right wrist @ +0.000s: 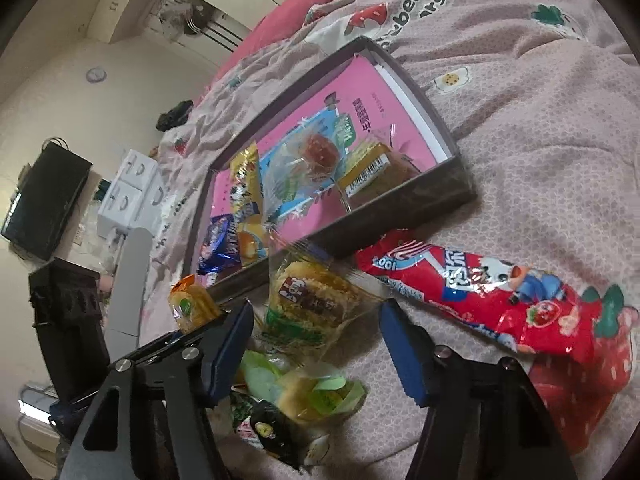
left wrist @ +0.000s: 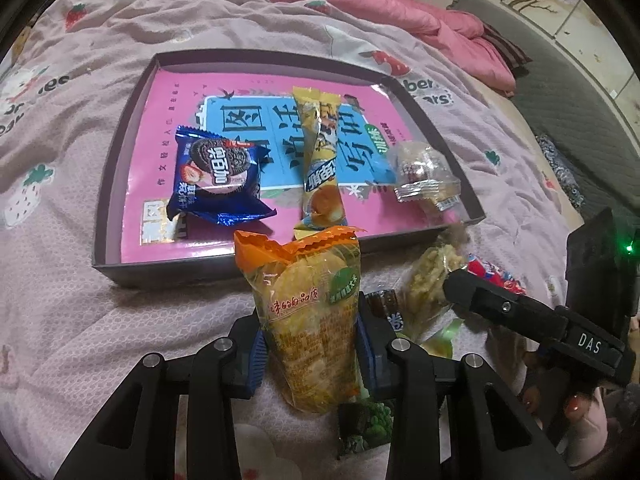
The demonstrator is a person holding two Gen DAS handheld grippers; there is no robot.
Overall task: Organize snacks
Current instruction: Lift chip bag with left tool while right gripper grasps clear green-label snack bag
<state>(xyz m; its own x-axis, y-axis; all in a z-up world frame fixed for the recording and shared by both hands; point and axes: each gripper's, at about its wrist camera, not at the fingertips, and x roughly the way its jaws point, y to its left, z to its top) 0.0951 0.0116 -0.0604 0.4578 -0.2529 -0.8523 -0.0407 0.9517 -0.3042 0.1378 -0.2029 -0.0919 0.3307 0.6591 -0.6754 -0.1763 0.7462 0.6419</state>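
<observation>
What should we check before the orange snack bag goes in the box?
1. Left tool shut on the orange cracker bag: ok, both pads press its sides.
2. Bag raised off the blanket: cannot tell.
3. Free spot in the box: ok, bare pink floor shows by the near wall, in front of the blue cookie pack and yellow cake stick.
4. Right tool out of the way: ok, it is open around the clear-wrapped pastry, off to the side.
5. Near box wall between bag and floor: not ok, the bag must pass above it.
</observation>
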